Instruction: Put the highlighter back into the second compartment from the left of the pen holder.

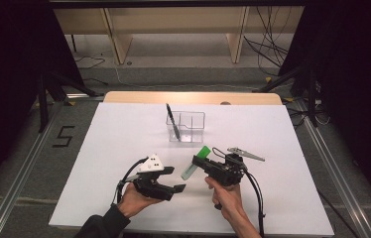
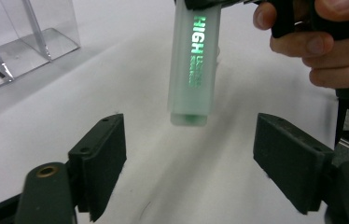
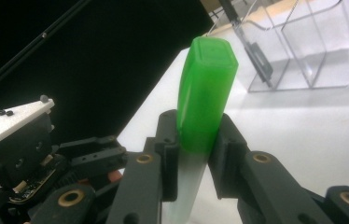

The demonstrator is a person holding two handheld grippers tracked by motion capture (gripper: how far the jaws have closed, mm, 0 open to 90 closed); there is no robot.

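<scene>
A green highlighter [image 1: 195, 163], with a green cap [image 3: 206, 100] and a frosted body lettered "HIGH" [image 2: 193, 70], is held just above the white sheet. My right gripper [image 1: 198, 160] is shut on it near where the cap meets the body [image 3: 196, 126]. My left gripper [image 1: 172, 179] stands open to its left. In the left gripper view the highlighter's frosted end hangs in front of the gap between the wide-apart jaws [image 2: 191, 126], and neither pad touches it.
A clear plastic organizer [image 1: 193, 126] with compartments stands at the middle of the white sheet [image 1: 124, 144]. A black pen [image 1: 172, 121] leans in its left compartment. Dark tripod legs stand off the table's far corners.
</scene>
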